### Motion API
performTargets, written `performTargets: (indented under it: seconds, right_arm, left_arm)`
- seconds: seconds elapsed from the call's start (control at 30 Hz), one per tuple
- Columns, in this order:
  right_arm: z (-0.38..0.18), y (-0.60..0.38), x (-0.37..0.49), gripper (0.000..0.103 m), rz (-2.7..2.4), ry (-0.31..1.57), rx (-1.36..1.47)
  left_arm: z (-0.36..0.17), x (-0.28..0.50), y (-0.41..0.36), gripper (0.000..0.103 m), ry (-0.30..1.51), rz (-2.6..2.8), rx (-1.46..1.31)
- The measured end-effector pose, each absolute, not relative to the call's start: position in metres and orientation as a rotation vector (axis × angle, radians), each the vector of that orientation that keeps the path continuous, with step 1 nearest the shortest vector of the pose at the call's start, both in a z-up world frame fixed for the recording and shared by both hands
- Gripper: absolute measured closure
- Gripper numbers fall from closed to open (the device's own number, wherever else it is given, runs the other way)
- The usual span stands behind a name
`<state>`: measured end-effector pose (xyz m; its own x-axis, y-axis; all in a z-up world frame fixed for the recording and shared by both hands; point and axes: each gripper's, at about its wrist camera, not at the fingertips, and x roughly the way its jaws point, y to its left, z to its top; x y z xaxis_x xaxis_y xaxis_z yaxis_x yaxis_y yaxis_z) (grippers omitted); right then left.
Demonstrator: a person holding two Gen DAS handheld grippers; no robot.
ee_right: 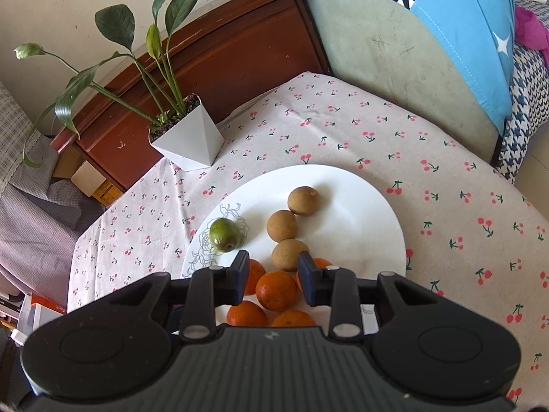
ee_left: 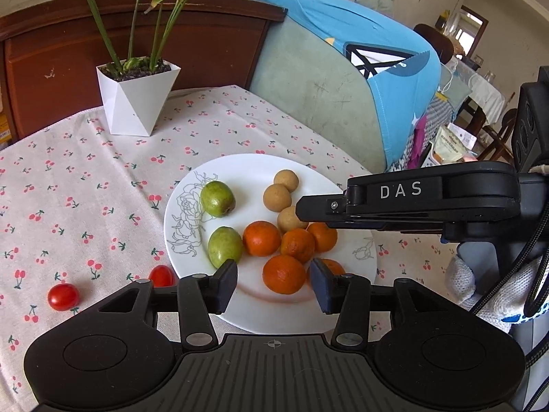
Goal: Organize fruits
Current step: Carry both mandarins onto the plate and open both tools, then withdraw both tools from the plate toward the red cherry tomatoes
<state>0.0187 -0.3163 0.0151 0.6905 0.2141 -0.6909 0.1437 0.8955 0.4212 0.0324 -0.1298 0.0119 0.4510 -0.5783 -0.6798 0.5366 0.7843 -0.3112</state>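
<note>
Two cherry tomatoes (ee_left: 63, 296) beside plate (ee_left: 254, 168), perhaps five oranges (ee_left: 283, 273) on it

Both grippers (ee_left: 273, 283) (ee_right: 273, 281) were matte black, with ribbed bases, round side discs and silver pins. One bore white "DAS" lettering (ee_left: 400, 190); a white knit glove (ee_left: 494, 295) and black cables (ee_left: 535, 267) showed.

A cherry-print tablecloth (ee_left: 85, 185) is spread over the table, bearing a white plate (ee_left: 250, 175), a potted plant (ee_left: 135, 103) at upper left and two cherry tomatoes (ee_left: 63, 296) at lower left.
</note>
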Motion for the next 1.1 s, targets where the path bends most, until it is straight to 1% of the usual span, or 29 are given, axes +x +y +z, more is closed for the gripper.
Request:
performTargets:
  seconds: [0.03,0.1,0.17,0.23,0.3,0.37,0.5,0.7,0.93,1.1]
  right_arm:
    - [0.018,-0.316,0.018,0.07,0.045,0.802,0.471]
    - [0.022,-0.313,0.017,0.07,0.057,0.784,0.468]
    - [0.024,-0.311,0.017,0.069,0.077,0.778,0.478]
    - [0.025,-0.307,0.018,0.068,0.09,0.777,0.476]
    - [0.025,-0.303,0.019,0.068,0.102,0.777,0.468]
    - [0.026,-0.3,0.019,0.067,0.115,0.776,0.463]
    - [0.026,-0.292,0.019,0.067,0.139,0.775,0.447]
    - [0.02,-0.273,0.02,0.067,0.186,0.793,0.411]
    - [0.011,-0.235,0.012,0.067,0.275,0.817,0.324]
    - [-0.005,-0.208,0.001,0.067,0.291,0.836,0.315]
  left_arm:
    - [0.014,0.033,-0.128,0.049,0.859,-0.68,-0.056]
    - [0.018,0.033,-0.124,0.044,0.848,-0.661,-0.056]
    - [0.02,0.035,-0.119,0.042,0.843,-0.645,-0.059]
    - [0.022,0.039,-0.109,0.033,0.845,-0.629,-0.081]
    - [0.023,0.043,-0.098,0.029,0.851,-0.618,-0.116]
    - [0.024,0.047,-0.086,0.028,0.853,-0.592,-0.15]
    - [0.026,0.054,-0.06,0.02,0.837,-0.516,-0.188]
    - [0.028,0.06,-0.029,0.015,0.823,-0.417,-0.234]
    - [0.029,0.065,-0.007,0.015,0.824,-0.305,-0.218]
    - [0.028,0.067,0.005,0.015,0.836,-0.246,-0.228]
